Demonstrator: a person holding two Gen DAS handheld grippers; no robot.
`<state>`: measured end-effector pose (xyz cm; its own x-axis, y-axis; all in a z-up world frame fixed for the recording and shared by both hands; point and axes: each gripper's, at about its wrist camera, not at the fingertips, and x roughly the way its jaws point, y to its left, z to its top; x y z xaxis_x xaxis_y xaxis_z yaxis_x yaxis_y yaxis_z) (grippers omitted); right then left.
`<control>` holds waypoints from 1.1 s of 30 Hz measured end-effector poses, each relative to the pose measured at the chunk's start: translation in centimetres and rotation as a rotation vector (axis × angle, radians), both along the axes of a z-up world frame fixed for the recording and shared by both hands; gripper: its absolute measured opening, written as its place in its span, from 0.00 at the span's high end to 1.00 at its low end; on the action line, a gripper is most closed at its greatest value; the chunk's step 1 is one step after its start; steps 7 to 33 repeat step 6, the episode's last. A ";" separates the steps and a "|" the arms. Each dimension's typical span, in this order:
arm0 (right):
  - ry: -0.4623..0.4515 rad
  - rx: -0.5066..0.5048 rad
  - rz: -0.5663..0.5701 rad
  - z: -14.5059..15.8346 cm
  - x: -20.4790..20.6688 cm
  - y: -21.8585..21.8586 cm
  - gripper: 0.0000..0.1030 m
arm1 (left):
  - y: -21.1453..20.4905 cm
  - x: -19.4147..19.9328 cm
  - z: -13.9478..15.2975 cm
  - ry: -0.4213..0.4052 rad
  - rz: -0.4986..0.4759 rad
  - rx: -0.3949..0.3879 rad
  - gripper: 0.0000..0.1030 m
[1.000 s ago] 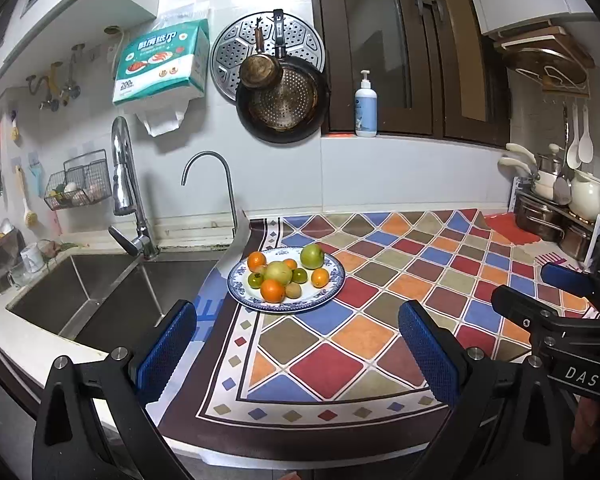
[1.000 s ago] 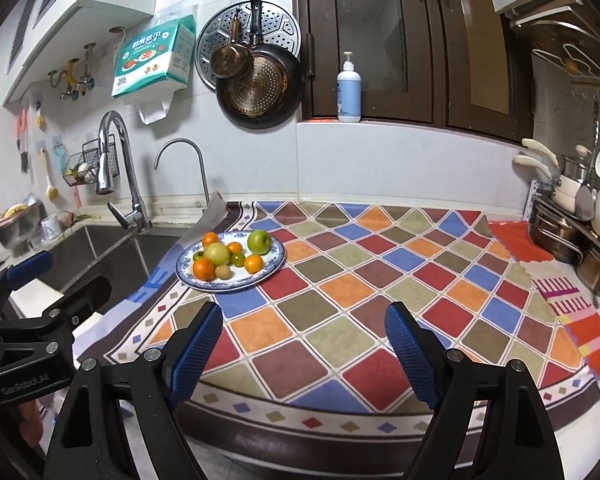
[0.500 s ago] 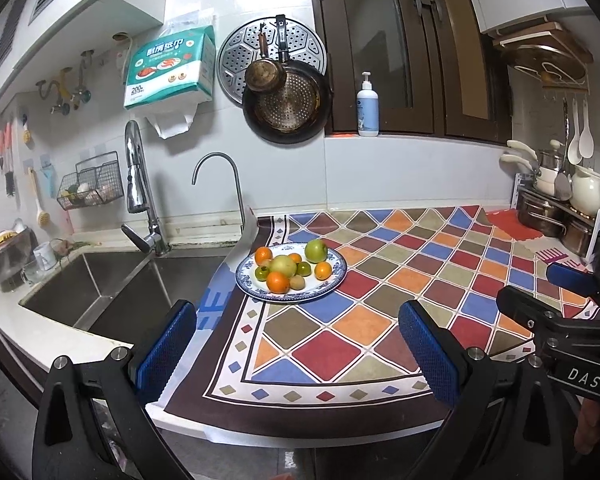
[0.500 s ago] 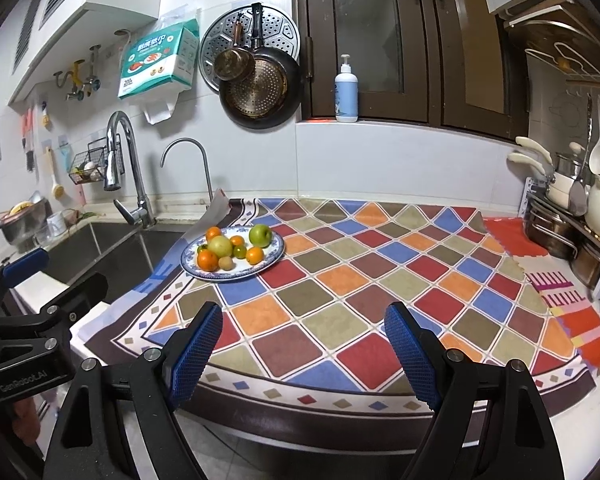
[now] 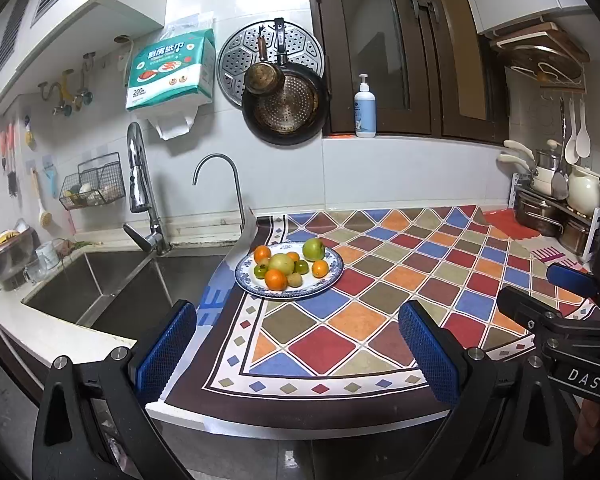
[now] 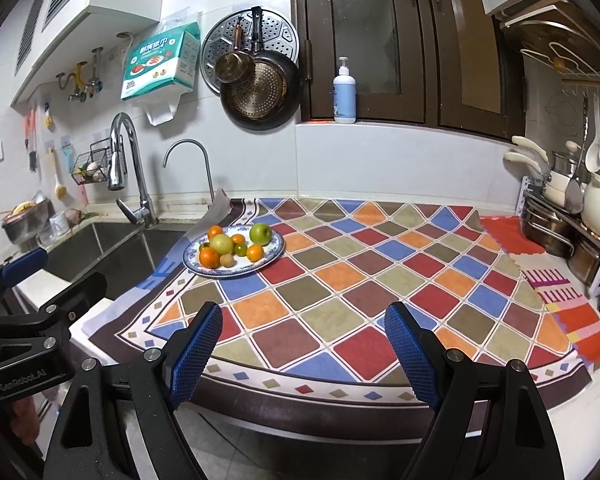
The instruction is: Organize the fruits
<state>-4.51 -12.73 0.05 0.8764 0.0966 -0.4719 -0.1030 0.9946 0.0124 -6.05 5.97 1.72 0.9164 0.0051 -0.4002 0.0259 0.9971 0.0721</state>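
Your left gripper (image 5: 296, 352) is spread wide, its blue ridged pads holding nothing and touching nothing; it hangs over the near edge of the counter. Your right gripper (image 6: 302, 354) stands just as wide, also empty, above the front border of the diamond-patterned multicoloured mat (image 6: 380, 280).

Going left to right in the left wrist view: at nine o'clock the stainless steel double sink (image 5: 100, 288) sits beside the mat, with a black wire basket (image 5: 92, 186) on the tiled wall above it holding small items too small to identify. Just right of the sink, toward twelve o'clock from your left pads, the blue-and-white patterned round plate (image 5: 332, 276) rests on the mat's far left corner. It holds the fruit: a green apple (image 5: 313, 249) at the plate's one o'clock, a pale yellow-green round fruit (image 5: 282, 264) in the middle, an orange (image 5: 276, 279) at six o'clock, smaller oranges and little green fruits around them. At three o'clock, a rack of steel pots (image 5: 552, 216) stands against the wall, well apart from the plate.
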 end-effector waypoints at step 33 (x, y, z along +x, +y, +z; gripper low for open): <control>-0.004 0.000 0.001 0.1 -0.5 -0.2 0.19 | -0.3 -0.8 0.0 -0.005 0.002 0.002 0.00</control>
